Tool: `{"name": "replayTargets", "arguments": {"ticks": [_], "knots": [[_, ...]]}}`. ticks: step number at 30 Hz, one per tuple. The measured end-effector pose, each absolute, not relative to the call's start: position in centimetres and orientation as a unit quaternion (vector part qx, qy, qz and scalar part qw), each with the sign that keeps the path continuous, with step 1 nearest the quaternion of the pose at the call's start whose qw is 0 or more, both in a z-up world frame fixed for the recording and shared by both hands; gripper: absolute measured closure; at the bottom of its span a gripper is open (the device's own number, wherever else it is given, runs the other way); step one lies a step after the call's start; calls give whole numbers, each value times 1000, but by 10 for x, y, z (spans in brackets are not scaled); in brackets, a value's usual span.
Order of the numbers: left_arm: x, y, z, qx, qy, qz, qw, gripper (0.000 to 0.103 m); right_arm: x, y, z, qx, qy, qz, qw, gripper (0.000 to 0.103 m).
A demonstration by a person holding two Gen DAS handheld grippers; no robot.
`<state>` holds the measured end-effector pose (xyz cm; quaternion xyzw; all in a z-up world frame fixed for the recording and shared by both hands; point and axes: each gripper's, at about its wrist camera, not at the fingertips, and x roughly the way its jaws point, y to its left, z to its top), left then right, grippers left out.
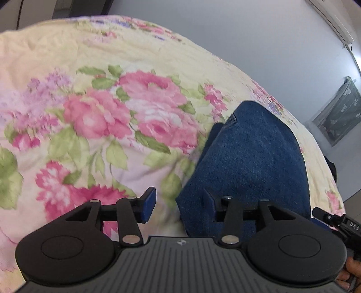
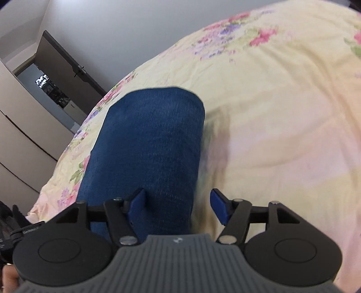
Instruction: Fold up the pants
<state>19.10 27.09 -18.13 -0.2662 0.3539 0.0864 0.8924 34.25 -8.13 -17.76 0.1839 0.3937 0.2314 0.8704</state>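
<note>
From your left wrist camera, your left tool (image 1: 179, 204) has its two blue-padded fingers spread wide apart, with nothing clamped between them. The left pad (image 1: 149, 204) stands over the flowered bedspread (image 1: 101, 112); the right pad sits against the near edge of the blue denim pants (image 1: 250, 157), though whether it presses the cloth or only overlaps it in the view cannot be told. The pants lie on the bed from about 5 o'clock up toward 2 o'clock, folded into a thick dark-blue bundle with a seam or pocket edge showing at its far end near 1 o'clock. At 4 o'clock, low on the frame's edge, you can see part of the right tool (image 1: 338, 223) and some of your fingers. A grey wall with an air conditioner (image 1: 331, 20) fills the upper right.

From your right wrist camera, your right tool (image 2: 177, 206) is likewise open wide and grips nothing. Its left pad (image 2: 137, 205) lies over the near end of the pants (image 2: 153, 139), while the right pad (image 2: 218, 208) stands over bare bedspread (image 2: 282, 112), just beside the denim's right edge. The pants run from 6 o'clock up to about 12 o'clock as a long blue band with a rounded far end, resting flat on the bed. A dark door (image 2: 65, 67) and pale cupboard fronts (image 2: 20, 135) show at 10 o'clock.
</note>
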Motion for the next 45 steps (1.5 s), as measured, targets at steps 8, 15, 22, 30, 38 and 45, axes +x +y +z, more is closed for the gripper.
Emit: {"name": "replayTargets", "arguments": {"ticks": [8,15,22,30,38,45], "knots": [[233,245,-165,-203,362,27,909,38,378,-18,-146,72,317,235,916,44],[253,232,-187,-168,393,25,904,38,432,32,-163,-15,327,224,918,37],[258,228,-199,-148,408,30,901,37,461,28,-198,14,365,216,905,29],[247,231,-192,-157,409,37,898,37,433,11,-196,23,312,217,925,29],[232,235,-199,-176,420,42,889,33,347,-30,-211,119,322,208,916,30],[217,269,-200,-267,404,30,875,25,355,-77,-242,324,410,233,820,29]]}}
